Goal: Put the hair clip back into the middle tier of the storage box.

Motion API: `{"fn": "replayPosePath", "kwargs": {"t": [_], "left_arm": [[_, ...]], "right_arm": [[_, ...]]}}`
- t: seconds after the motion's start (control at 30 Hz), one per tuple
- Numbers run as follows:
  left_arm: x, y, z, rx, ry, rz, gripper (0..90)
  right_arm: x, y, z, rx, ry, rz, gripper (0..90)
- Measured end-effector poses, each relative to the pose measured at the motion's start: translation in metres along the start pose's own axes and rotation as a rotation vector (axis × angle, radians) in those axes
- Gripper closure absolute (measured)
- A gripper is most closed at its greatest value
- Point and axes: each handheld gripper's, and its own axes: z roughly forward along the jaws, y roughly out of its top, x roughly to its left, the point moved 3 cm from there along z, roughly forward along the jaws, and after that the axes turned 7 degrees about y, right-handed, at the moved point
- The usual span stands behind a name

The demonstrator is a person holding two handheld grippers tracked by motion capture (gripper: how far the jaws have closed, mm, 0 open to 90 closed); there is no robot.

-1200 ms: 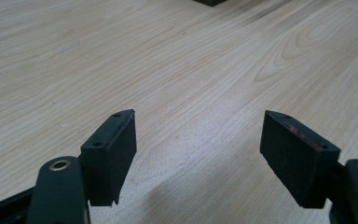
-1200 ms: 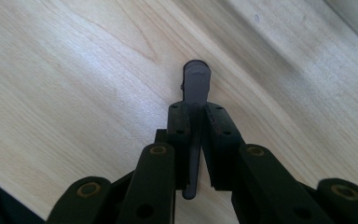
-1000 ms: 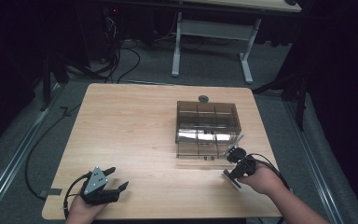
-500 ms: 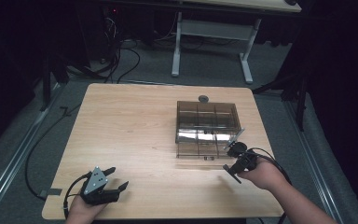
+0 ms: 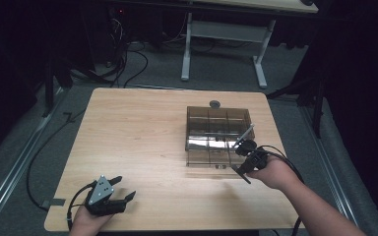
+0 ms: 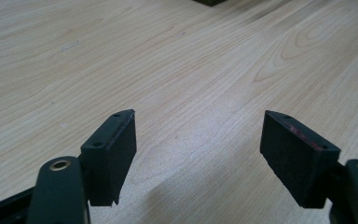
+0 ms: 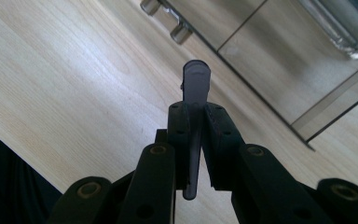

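Near the counter's right edge, the right tongs are clamped on a slim grey pen, just beside the near corner of a clear divided box. At the near left corner, the left tongs rest with jaws wide apart over bare wood.

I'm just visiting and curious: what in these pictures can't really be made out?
- Pen: in the right gripper view the right gripper covers its middle.
- Box: in the high view, too small and glossy to tell what its compartments hold.
- Small round thing behind the box: too small to identify.
- Left gripper: its own view cuts off its body.
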Motion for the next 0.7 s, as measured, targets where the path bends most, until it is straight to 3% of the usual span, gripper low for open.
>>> {"fn": "replayPosePath", "kwargs": {"t": [0.3, 0.37, 0.5, 0.63, 0.7], "left_arm": [[0.000, 0.000, 0.000, -0.001, -0.006, -0.001, 27.4], [0.000, 0.000, 0.000, -0.002, -0.004, 0.001, 27.4], [0.000, 0.000, -0.001, -0.003, -0.005, 0.000, 27.4], [0.000, 0.000, 0.000, -0.002, -0.005, 0.001, 27.4], [0.000, 0.000, 0.000, -0.001, -0.006, -0.001, 27.5]], "right_arm": [[0.001, 0.024, -0.003, 0.001, -0.012, 0.002, 81.9], [-0.001, 0.030, -0.003, -0.005, -0.012, -0.025, 81.9], [0.000, 0.041, -0.002, -0.002, -0.010, -0.019, 81.8], [-0.002, 0.051, -0.002, -0.003, -0.021, -0.061, 81.9], [-0.001, 0.055, -0.002, -0.004, -0.026, -0.041, 81.9]]}}
